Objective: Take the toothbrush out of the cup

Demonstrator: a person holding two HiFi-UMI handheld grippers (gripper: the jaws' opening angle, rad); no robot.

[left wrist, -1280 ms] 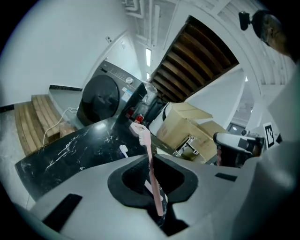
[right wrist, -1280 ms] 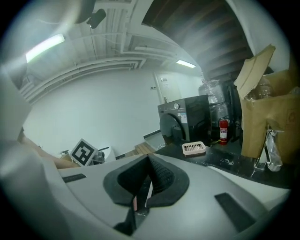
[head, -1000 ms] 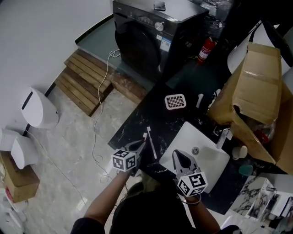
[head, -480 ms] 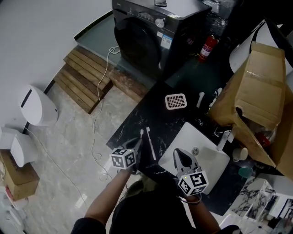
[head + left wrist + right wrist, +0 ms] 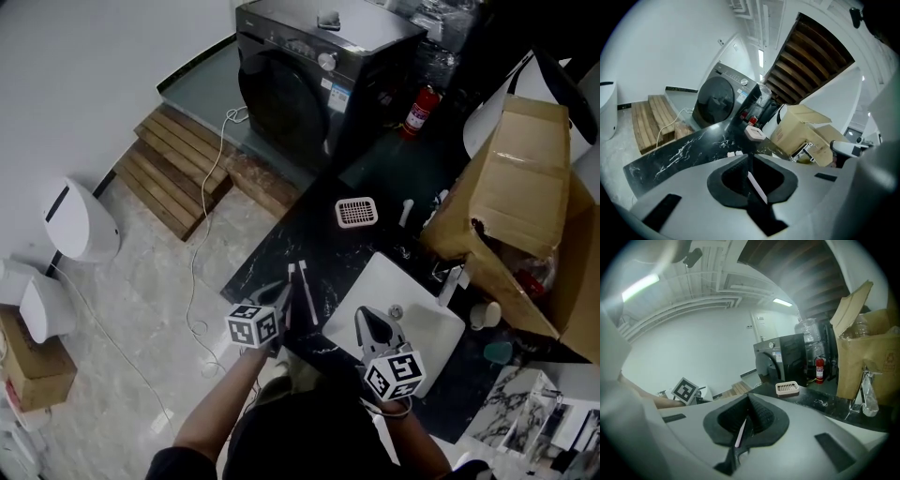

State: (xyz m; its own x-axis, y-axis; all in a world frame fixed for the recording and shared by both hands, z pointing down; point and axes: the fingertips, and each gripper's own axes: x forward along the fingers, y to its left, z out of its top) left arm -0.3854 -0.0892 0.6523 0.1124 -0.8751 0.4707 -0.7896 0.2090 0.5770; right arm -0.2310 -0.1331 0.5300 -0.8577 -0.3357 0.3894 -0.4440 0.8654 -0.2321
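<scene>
Left gripper [image 5: 287, 286] at front edge of dark marble surface [image 5: 267, 255], fingers together, nothing visible between them. White toothbrush [image 5: 307, 292] flat on the surface just right of those fingertips, not in a cup. Slotted white soap dish [image 5: 358, 212] further back, well apart. Right gripper [image 5: 371, 321] over near corner of white sink basin [image 5: 427, 298], fingers closed, empty. Small pale cup [image 5: 486, 314] right of basin, contents not discernible. Open cardboard box [image 5: 525, 178] far right, plastic bottle [image 5: 860, 326] inside.
</scene>
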